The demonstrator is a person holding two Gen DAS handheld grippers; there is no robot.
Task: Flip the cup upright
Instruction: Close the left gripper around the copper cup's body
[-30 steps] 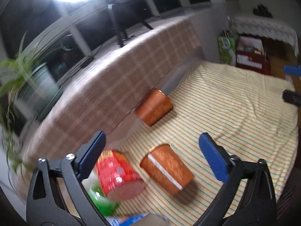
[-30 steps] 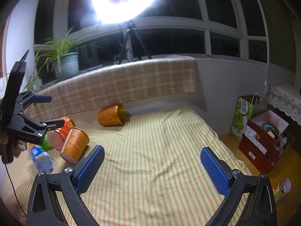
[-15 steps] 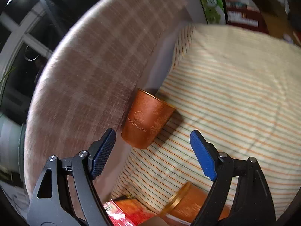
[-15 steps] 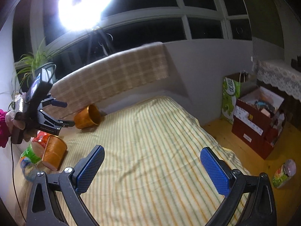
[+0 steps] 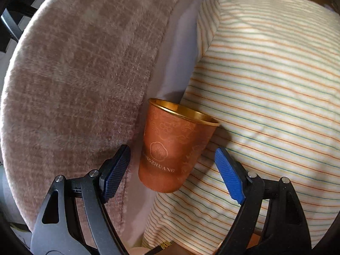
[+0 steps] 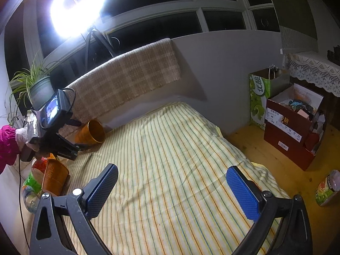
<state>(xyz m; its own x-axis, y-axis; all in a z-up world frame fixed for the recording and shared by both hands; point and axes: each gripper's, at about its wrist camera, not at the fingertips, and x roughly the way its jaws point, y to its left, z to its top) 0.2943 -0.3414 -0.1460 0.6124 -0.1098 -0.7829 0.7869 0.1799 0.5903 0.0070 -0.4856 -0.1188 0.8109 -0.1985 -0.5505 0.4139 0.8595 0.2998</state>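
An orange cup with a gold rim [image 5: 170,150] lies on its side at the far edge of the striped cloth [image 5: 276,85], against the plaid blanket [image 5: 74,74]. My left gripper [image 5: 173,174] is open, its blue pads either side of the cup's base end, not touching. The cup also shows in the right wrist view [image 6: 92,132], mouth facing right, with the left gripper [image 6: 78,146] just at it. My right gripper [image 6: 172,191] is open and empty above the striped cloth, far from the cup.
A second orange cup [image 6: 54,177] lies at the left by a red can [image 6: 39,165], a green item and a bottle. A potted plant [image 6: 36,87] and ring light [image 6: 78,8] stand behind. Boxes [image 6: 293,123] and a jar [image 6: 327,188] sit on the floor at right.
My left gripper has swung from the nearer cup and red can to the far cup and closed in around it. The right gripper drifted slightly, staying open.
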